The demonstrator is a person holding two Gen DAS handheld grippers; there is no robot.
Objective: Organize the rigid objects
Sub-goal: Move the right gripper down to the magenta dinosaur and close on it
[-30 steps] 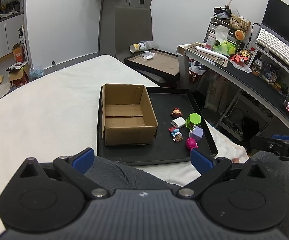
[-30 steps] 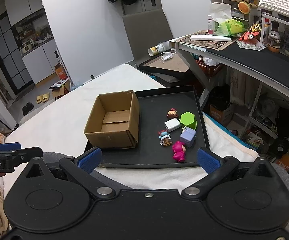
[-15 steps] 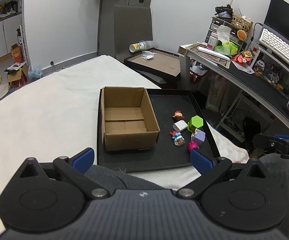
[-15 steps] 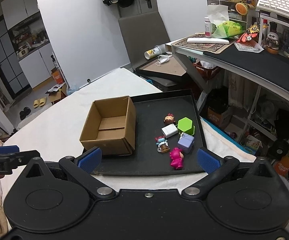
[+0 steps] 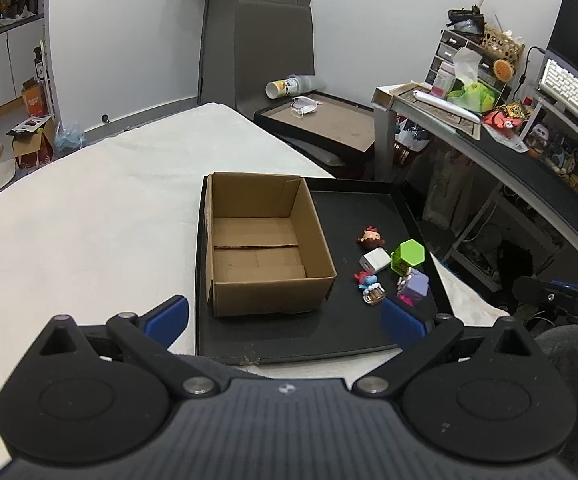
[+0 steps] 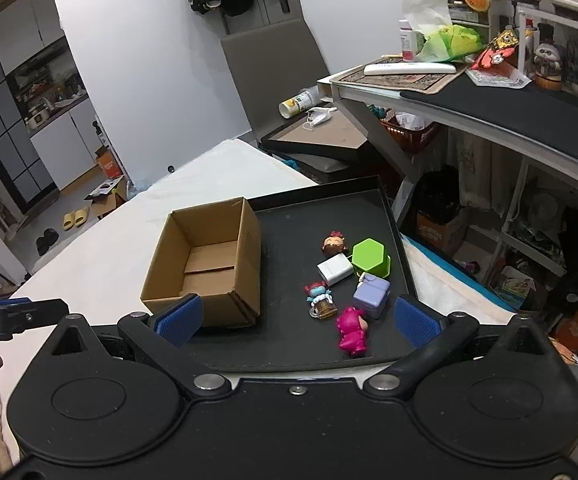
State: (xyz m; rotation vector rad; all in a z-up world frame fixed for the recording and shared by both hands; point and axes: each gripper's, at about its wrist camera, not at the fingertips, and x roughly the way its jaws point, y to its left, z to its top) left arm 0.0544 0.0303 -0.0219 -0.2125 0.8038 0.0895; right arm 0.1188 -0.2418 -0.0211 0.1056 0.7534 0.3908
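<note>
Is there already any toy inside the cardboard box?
No, the cardboard box shows only its bare bottom; the toys lie beside it on the black tray.

One cardboard box (image 6: 205, 264), one black tray (image 6: 289, 344), six small toys (image 6: 351, 276).

Partial lettering reading "bot.AI" runs in white along the black body of the left gripper (image 6: 7, 314), seen at the far left of the right wrist view. In the left wrist view, the letters "DA" show in white on the right gripper (image 5: 569, 300) at the far right edge; the rest is cut off.
</note>
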